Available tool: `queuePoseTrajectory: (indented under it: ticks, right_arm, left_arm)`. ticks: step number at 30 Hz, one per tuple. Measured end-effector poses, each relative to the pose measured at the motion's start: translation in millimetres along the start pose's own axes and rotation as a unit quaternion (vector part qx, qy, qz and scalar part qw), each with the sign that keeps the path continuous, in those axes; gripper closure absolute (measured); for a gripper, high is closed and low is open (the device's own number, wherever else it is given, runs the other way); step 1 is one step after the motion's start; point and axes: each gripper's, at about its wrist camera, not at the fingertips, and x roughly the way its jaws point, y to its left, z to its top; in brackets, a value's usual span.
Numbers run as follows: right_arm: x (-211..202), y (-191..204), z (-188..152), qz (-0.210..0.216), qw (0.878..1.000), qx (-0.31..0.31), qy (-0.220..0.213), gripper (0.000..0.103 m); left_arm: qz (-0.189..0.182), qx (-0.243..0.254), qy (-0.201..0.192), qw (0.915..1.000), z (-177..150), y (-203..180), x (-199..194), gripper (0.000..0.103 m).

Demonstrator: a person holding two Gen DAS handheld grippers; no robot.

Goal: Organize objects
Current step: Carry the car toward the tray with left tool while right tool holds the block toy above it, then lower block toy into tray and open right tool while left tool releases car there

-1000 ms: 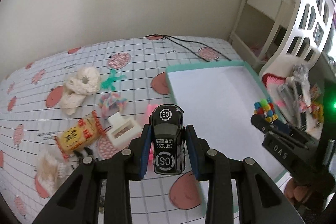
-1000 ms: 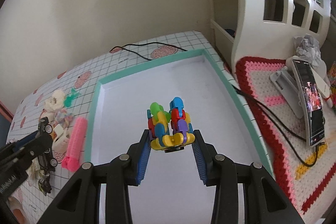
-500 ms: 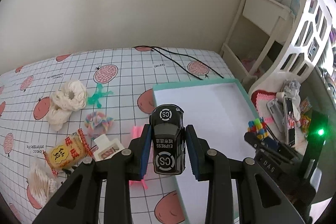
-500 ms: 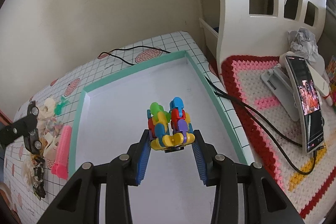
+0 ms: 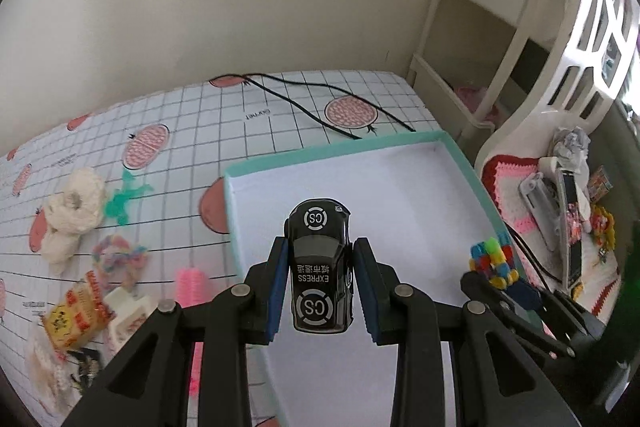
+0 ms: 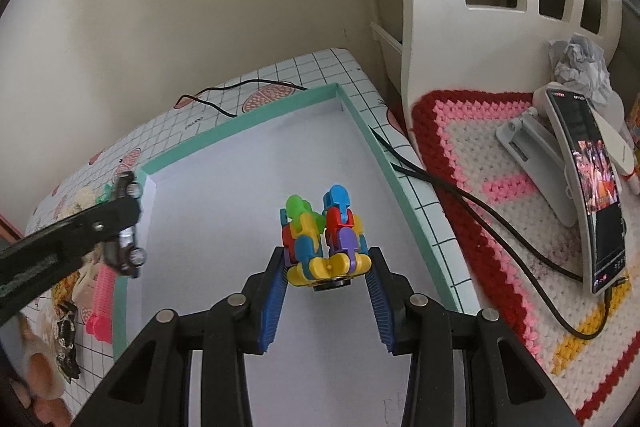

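My left gripper (image 5: 320, 267) is shut on a black toy car (image 5: 320, 267) marked "EXPRESS", held in the air above the left part of the teal-rimmed white box (image 5: 332, 149). My right gripper (image 6: 327, 259) is shut on a multicoloured block toy (image 6: 322, 231), raised over the middle of the same box (image 6: 240, 125). In the left wrist view the right gripper and its block toy (image 5: 492, 261) appear at the right. In the right wrist view the left gripper with the car (image 6: 126, 227) hangs over the box's left rim.
On the checked cloth left of the box lie a pink comb (image 5: 190, 283), a white knitted item (image 5: 74, 207), a green figure (image 5: 122, 197), a pastel scrunchie (image 5: 118, 255), a snack packet (image 5: 76, 315) and a white clip (image 5: 128, 315). A phone on a stand (image 6: 592, 187) sits on a crocheted mat (image 6: 480, 195). A black cable (image 5: 320, 107) crosses behind the box.
My left gripper carried the car rightward from above the cloth to above the box. The right gripper stayed shut on the block toy and shifted a little over the box.
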Motion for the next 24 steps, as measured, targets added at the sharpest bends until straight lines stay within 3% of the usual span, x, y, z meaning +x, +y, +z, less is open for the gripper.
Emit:
queuePoseTrajectory:
  ticks: [12, 24]
  right_arm:
    - [9, -9, -5, 0.002, 1.000, 0.012, 0.013, 0.062]
    - [12, -11, -7, -0.001, 1.000, 0.015, 0.005, 0.061]
  left_arm:
    - [0.015, -0.006, 0.028, 0.9995, -6, -7, 41, 0.070]
    - [0.014, -0.014, 0.029, 0.9994, -5, -3, 39, 0.070]
